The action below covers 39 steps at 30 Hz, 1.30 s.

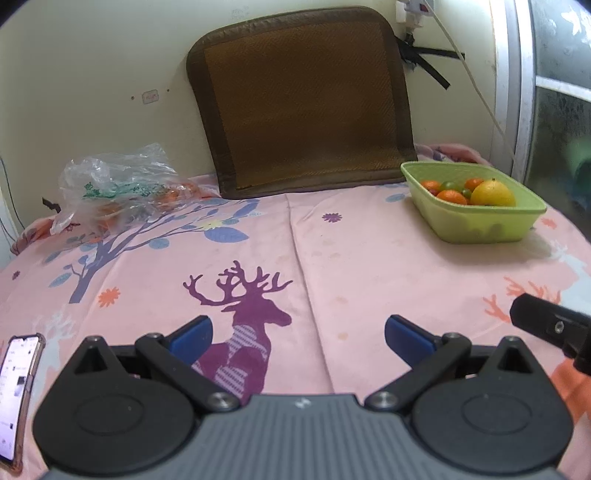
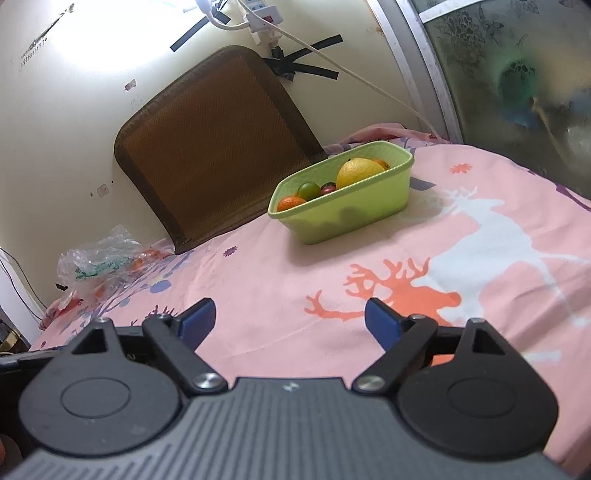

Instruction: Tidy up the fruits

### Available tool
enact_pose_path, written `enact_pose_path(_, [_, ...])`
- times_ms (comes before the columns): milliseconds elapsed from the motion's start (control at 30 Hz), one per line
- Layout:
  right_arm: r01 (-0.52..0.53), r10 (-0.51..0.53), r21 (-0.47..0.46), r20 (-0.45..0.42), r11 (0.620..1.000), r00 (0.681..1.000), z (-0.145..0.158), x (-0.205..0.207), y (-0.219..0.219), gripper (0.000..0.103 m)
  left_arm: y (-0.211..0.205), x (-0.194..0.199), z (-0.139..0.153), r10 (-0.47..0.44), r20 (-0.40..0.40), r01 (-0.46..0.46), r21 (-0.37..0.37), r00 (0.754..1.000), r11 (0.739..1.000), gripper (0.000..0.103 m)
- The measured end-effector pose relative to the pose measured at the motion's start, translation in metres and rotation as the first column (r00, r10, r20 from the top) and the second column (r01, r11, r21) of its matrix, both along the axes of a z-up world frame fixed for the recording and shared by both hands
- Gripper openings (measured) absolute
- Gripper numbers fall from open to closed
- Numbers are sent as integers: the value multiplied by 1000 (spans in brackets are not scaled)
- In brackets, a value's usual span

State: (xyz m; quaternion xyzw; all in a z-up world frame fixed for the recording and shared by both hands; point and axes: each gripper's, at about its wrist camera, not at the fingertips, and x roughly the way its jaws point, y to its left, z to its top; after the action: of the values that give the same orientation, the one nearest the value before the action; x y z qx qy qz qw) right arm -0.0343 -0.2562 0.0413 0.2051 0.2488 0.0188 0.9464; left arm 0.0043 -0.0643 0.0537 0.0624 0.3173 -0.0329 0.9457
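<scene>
Both grippers, left gripper (image 1: 298, 334) and right gripper (image 2: 290, 319), hover spread wide, empty; green basket (image 1: 491, 225) of fruit sits at two o'clock. Risk: crinkly plastic bag (image 1: 110, 184) at ten o'clock snags a finger, spilling oranges.

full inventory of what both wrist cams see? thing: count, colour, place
basket: 1, light green, on sheet, right of cushion
large fruit: 1, yellow, in basket
small fruits: several, orange and green, one reddish, in basket
plastic bag: 1, clear, crumpled, sheet's far left by wall, orange items inside
cushion: 1, brown, leaning on wall
sheet: 1, pink, deer and tree print
phone: 1, screen lit, near left edge
power strip: 1, white, on wall, cable hanging
left gripper: 1, black, blue pads, open, empty
right gripper: 1, same, open, empty
</scene>
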Motion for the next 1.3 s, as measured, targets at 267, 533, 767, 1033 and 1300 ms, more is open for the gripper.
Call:
enact_pose_path(267, [7,-7,2,-5,1000,1000,-3,1,-3,90,-12,-2,-5,-29,11,29,63,1000,998,103])
enact_pose_path(533, [20,-20,15,-5,1000,1000,-4,0,-8,90,-18,-2,-6,-49,7,49,74,999,996,103])
enact_pose_path(767, [26,-26,25,-6,999,1000,-5,-1,-10,90,-20,-1,-8,-51,-11,52,81,999,995,103])
enact_pose_path(1033, [32,-31,30,-7,999,999,-5,-1,-12,90,-21,1,-10,-46,-30,48,90,999,995,103])
enact_pose_path(1300, [31,-30,27,-10,999,999,-6,-1,-10,90,-19,3,-13,-48,-65,53,79,997,995,103])
